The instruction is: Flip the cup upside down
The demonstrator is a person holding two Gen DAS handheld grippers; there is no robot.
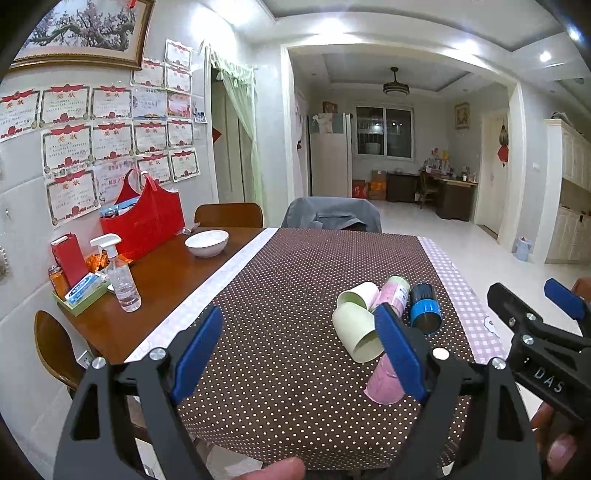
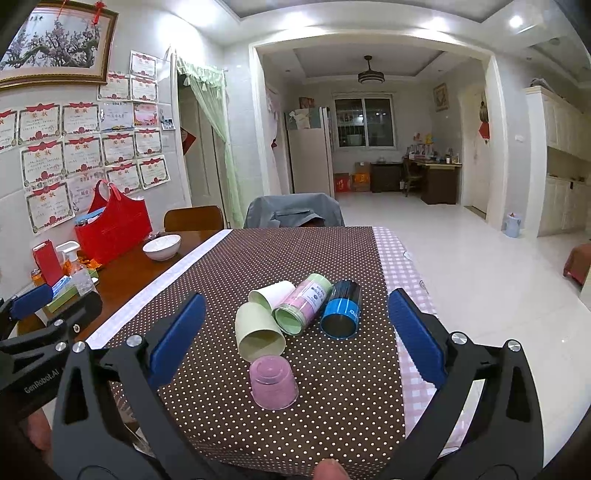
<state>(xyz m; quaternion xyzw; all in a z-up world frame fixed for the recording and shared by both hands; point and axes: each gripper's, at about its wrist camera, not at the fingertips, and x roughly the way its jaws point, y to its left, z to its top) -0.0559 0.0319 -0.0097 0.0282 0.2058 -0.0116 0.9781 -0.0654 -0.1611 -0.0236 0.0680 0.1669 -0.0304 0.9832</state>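
A pink cup [image 2: 273,381] stands upside down, axis vertical, on the polka-dot surface [image 2: 229,266], just nearer than four cups lying on their sides. The left tool [image 1: 301,349] and right tool [image 2: 295,336] hover, released, jaws spread.

White tiled wall at left bearing rows of certificates [image 2: 77,147] below a framed blossom painting [image 1: 85,31]. Wooden worktop [image 1: 162,280] under a dotted brown cloth [image 2: 280,258]. Far room: barred window [image 2: 364,122], ceiling lamp [image 2: 370,76], pale glossy floor [image 2: 461,266], desk [image 2: 436,177].
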